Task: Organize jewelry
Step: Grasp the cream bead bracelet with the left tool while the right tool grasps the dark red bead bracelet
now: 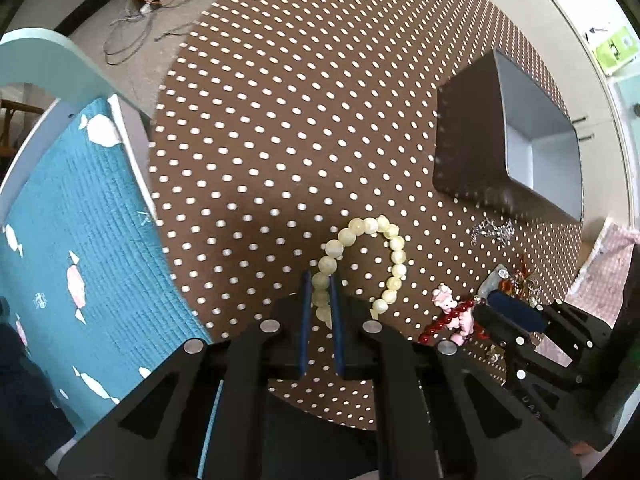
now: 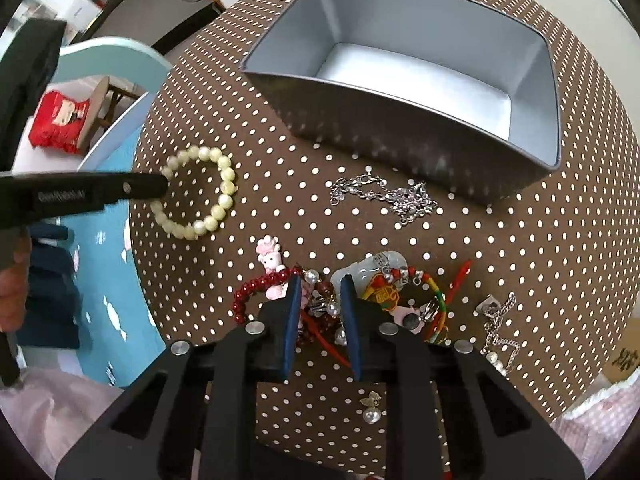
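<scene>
On the brown dotted tablecloth lies a cream bead bracelet. My left gripper points down and is shut on the bracelet's left side, with beads pinched between the blue pads. A red bead bracelet with a pink charm lies in a jewelry heap. My right gripper is shut on its beads and pearls, which fill the narrow gap. An open silver tin stands beyond.
A silver chain lies before the tin. A pale jade pendant, a multicoloured cord bracelet, a tagged chain and a pearl earring lie around my right gripper. A teal-cushioned chair stands left of the table.
</scene>
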Action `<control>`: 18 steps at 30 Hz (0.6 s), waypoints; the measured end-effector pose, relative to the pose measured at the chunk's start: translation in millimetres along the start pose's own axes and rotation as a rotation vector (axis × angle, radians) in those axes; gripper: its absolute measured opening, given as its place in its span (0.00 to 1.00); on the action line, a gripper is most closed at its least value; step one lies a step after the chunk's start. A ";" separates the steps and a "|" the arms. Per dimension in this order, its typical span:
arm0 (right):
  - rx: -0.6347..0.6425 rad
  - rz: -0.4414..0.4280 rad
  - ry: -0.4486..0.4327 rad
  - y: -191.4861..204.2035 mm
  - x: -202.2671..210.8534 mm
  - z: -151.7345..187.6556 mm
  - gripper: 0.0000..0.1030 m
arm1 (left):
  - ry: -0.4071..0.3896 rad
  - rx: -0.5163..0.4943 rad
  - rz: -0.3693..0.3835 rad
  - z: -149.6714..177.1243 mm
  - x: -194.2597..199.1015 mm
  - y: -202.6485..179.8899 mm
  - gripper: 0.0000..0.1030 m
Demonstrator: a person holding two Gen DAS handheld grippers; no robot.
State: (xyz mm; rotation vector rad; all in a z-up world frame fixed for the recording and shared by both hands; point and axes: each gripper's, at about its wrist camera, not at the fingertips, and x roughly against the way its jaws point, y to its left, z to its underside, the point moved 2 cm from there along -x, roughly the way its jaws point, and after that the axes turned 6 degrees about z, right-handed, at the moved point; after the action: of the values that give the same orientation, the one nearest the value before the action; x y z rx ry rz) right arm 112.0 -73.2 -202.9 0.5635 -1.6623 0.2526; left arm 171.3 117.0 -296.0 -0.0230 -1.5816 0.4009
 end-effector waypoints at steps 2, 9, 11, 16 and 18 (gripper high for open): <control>0.051 0.031 -0.005 5.6 -1.4 -0.8 0.17 | -0.004 0.002 -0.019 0.7 1.7 -1.2 0.09; 0.245 0.132 -0.011 20.8 -2.0 -12.4 0.17 | -0.048 0.040 0.032 18.5 12.1 9.0 0.09; 0.332 0.173 -0.024 32.4 -8.3 -12.1 0.16 | -0.057 0.056 0.035 20.7 16.0 12.2 0.09; 0.387 0.167 -0.029 39.3 -13.7 -6.1 0.10 | -0.077 0.097 0.046 32.9 25.2 23.7 0.09; 0.355 0.137 -0.018 33.8 -13.6 -10.1 0.09 | -0.077 0.105 0.050 35.5 22.3 29.6 0.09</control>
State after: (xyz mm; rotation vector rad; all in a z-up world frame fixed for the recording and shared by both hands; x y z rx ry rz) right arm 105.0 -36.6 -209.2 0.7178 -1.6862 0.6523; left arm 128.6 142.0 -282.3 0.0339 -1.6365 0.5292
